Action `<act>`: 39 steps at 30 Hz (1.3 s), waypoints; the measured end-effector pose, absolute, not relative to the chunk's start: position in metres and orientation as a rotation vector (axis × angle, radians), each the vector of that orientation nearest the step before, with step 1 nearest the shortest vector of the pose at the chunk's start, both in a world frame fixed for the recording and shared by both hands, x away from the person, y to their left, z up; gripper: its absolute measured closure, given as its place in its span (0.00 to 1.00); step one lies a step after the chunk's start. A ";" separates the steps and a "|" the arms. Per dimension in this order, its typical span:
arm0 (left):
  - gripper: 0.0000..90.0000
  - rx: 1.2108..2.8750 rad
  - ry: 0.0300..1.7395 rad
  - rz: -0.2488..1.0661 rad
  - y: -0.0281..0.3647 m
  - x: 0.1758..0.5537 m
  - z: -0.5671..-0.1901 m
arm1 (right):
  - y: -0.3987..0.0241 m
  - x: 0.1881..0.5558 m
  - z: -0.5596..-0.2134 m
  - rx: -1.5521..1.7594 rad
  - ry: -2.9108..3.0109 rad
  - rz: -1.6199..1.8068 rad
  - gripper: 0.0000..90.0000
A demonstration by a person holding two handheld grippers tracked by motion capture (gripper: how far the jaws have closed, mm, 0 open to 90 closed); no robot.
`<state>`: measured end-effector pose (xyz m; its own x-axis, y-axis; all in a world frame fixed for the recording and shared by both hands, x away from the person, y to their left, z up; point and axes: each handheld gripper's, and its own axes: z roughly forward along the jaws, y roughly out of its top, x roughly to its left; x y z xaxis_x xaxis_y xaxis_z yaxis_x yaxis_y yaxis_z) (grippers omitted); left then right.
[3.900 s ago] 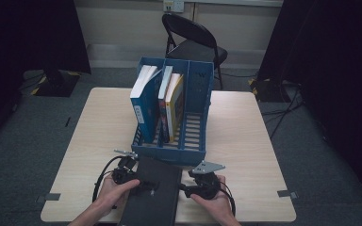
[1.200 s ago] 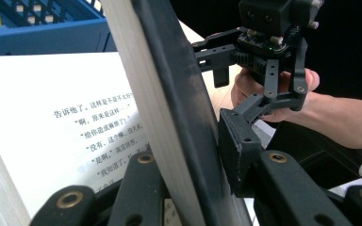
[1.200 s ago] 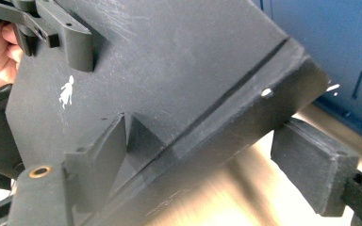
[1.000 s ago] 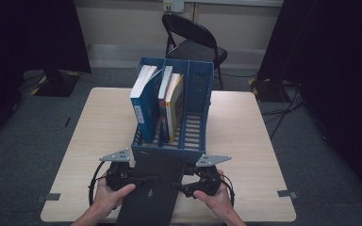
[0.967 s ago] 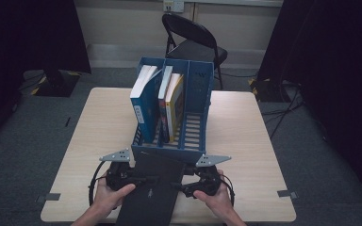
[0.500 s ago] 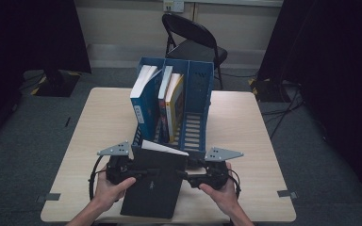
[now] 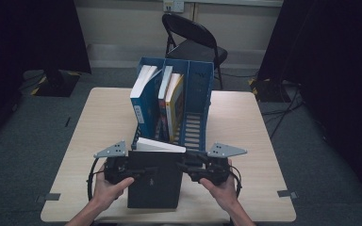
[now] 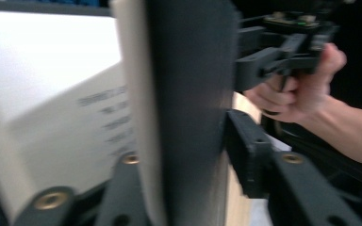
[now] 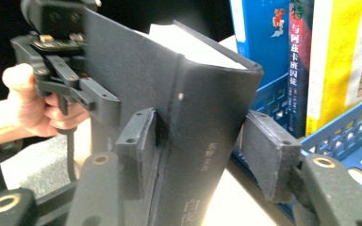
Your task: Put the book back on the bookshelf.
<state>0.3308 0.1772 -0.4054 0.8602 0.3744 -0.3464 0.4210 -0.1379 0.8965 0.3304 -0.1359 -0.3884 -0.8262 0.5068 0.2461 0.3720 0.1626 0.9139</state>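
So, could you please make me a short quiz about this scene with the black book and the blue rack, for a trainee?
1. What is between the jaws of the left gripper and of the right gripper? A) a yellow book B) the black book C) a cable
2. True or false: the right compartment of the blue rack holds no book.
3. On which side of the blue rack is the black book?
Key: 1 B; the left gripper's jaws have just been opening and the right gripper's closing, with the book between them. 2 true. 3 On the person's side, in front of it.
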 end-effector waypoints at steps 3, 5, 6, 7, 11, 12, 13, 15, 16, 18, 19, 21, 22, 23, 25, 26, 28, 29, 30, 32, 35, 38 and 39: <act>0.66 1.753 0.613 -0.024 0.177 0.326 -0.405 | -0.136 0.328 -0.388 0.866 2.304 1.763 0.54; 0.65 1.760 0.625 -0.013 0.179 0.324 -0.405 | -0.136 0.328 -0.387 0.863 2.305 1.766 0.55; 0.63 1.779 0.641 0.020 0.183 0.319 -0.406 | -0.136 0.327 -0.387 0.853 2.307 1.767 0.56; 0.63 1.787 0.651 0.038 0.187 0.317 -0.407 | -0.137 0.326 -0.386 0.849 2.311 1.764 0.56; 0.63 1.771 0.675 0.016 0.199 0.315 -0.412 | -0.137 0.325 -0.386 0.833 2.315 1.770 0.58; 0.64 1.776 0.652 0.002 0.201 0.313 -0.413 | -0.138 0.324 -0.386 0.813 2.325 1.785 0.58; 0.65 1.776 0.652 0.002 0.201 0.313 -0.413 | -0.138 0.324 -0.386 0.813 2.325 1.785 0.58; 0.68 1.801 0.620 -0.011 0.201 0.313 -0.412 | -0.137 0.325 -0.387 0.782 2.365 1.812 0.56; 0.68 1.799 0.615 -0.015 0.201 0.312 -0.412 | -0.137 0.325 -0.387 0.782 2.365 1.812 0.56; 0.70 1.813 0.604 0.006 0.199 0.311 -0.413 | -0.128 0.327 -0.389 0.761 2.398 1.784 0.51; 0.70 1.813 0.604 0.006 0.199 0.311 -0.413 | -0.128 0.327 -0.389 0.761 2.398 1.784 0.51; 0.70 1.836 0.598 0.036 0.197 0.310 -0.412 | -0.126 0.329 -0.389 0.765 2.400 1.770 0.51; 0.69 1.834 0.604 0.036 0.196 0.312 -0.412 | -0.125 0.330 -0.388 0.767 2.404 1.756 0.51; 0.69 1.837 0.609 0.030 0.195 0.314 -0.411 | -0.124 0.329 -0.387 0.767 2.395 1.733 0.50; 0.69 1.842 0.616 0.030 0.194 0.316 -0.410 | -0.122 0.328 -0.385 0.772 2.382 1.690 0.50; 0.69 1.847 0.623 0.019 0.195 0.317 -0.409 | -0.122 0.328 -0.385 0.778 2.376 1.682 0.50; 0.69 1.847 0.632 0.001 0.194 0.320 -0.408 | -0.121 0.327 -0.386 0.785 2.358 1.692 0.50; 0.68 1.845 0.634 0.005 0.194 0.320 -0.407 | -0.121 0.327 -0.386 0.793 2.355 1.689 0.50; 0.67 1.846 0.626 0.010 0.193 0.322 -0.407 | -0.122 0.326 -0.385 0.790 2.345 1.677 0.50; 0.66 1.842 0.627 0.029 0.189 0.322 -0.405 | -0.122 0.325 -0.385 0.783 2.336 1.669 0.50; 0.60 1.825 0.634 0.046 0.184 0.324 -0.404 | -0.125 0.318 -0.382 0.750 2.297 1.657 0.53; 0.58 1.821 0.621 0.039 0.186 0.323 -0.405 | -0.128 0.313 -0.383 0.740 2.285 1.672 0.54; 0.58 1.822 0.622 0.036 0.187 0.322 -0.406 | -0.128 0.312 -0.383 0.737 2.284 1.681 0.54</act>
<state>0.3219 0.1873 -0.4058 0.8590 0.4294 -0.2788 0.3941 -0.2070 0.8954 0.3121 -0.1278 -0.3835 -0.8526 0.5082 0.1214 0.2669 0.2238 0.9374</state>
